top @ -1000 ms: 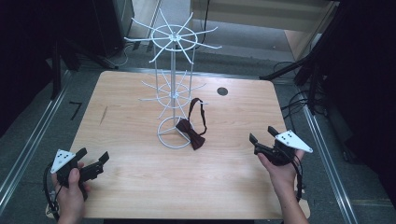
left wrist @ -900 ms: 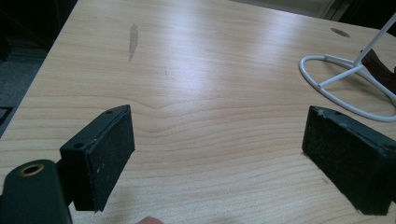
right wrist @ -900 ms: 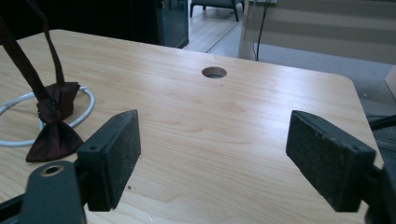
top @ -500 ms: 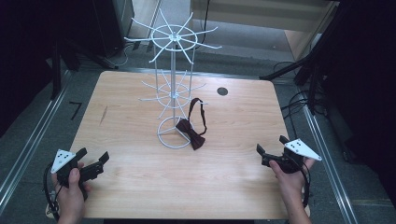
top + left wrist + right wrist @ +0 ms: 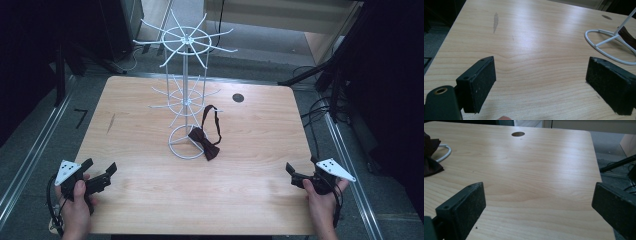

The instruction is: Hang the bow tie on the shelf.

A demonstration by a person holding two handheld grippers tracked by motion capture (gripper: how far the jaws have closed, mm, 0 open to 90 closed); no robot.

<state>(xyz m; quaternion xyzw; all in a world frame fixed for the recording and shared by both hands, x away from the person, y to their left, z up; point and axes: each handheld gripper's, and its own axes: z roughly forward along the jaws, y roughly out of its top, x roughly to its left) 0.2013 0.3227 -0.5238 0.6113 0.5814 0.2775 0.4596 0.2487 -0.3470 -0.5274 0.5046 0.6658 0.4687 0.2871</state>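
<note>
Left tool (image 5: 100, 177) sat at 7 o'clock on the surface (image 5: 250, 150), jaws wide apart, nothing between them. Right tool (image 5: 300, 176) sat at 5 o'clock by the near right edge; its jaws had just been opening and stood wide apart, bare wood between them. Bow tie (image 5: 206, 146) lay near centre, well apart from both tools, draped over the ring base of the white wire rack (image 5: 185, 107), strap looping toward 12 o'clock. Round hole (image 5: 238, 97) lay at 1 o'clock.
</note>
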